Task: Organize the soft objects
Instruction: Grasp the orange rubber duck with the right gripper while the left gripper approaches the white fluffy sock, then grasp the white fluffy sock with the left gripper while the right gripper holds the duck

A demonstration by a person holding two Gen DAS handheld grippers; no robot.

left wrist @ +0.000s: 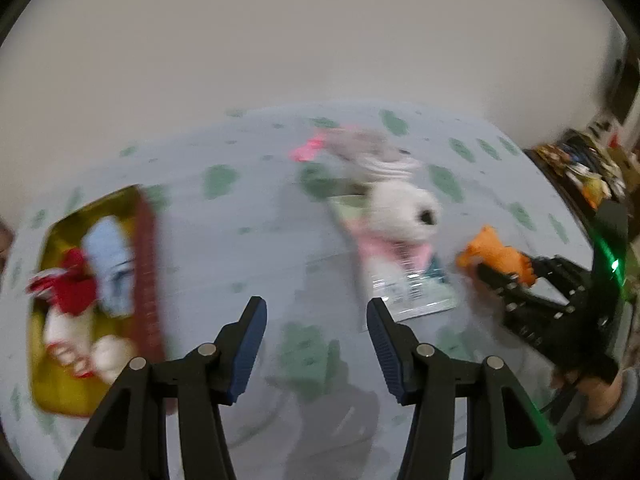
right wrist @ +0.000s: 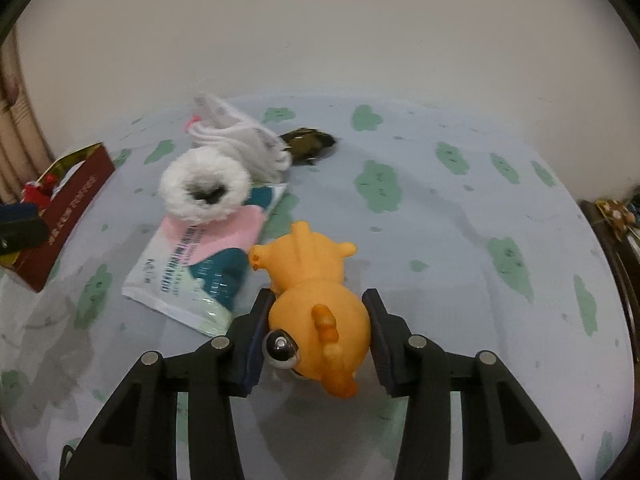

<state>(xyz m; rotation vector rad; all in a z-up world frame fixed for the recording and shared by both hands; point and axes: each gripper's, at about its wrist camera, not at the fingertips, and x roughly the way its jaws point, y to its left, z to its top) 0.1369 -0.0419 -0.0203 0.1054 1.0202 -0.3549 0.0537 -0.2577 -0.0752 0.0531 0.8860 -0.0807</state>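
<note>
An orange rubber animal toy (right wrist: pixel 316 280) lies on the cloud-print sheet (right wrist: pixel 460 260). My right gripper (right wrist: pixel 319 296) is shut on its head, with both pads against its sides. From the left wrist view the same toy (left wrist: pixel 492 254) shows at the right in the right gripper (left wrist: pixel 500 276). My left gripper (left wrist: pixel 316 308) is open over bare sheet with nothing between its fingers. A red box with gold lining (left wrist: pixel 146 280) at the left holds a red and white plush (left wrist: pixel 76 296) and a light blue cloth (left wrist: pixel 112 264). A white fluffy item (right wrist: pixel 204 192) rests on a flat plastic packet (right wrist: pixel 188 276).
Folded white socks (right wrist: pixel 240 140) and a dark small object (right wrist: pixel 308 142) lie behind the fluffy item. Something pink (left wrist: pixel 308 150) sits farther back. A plain wall closes the far side. A dark cluttered shelf (left wrist: pixel 580 168) borders the sheet on the right.
</note>
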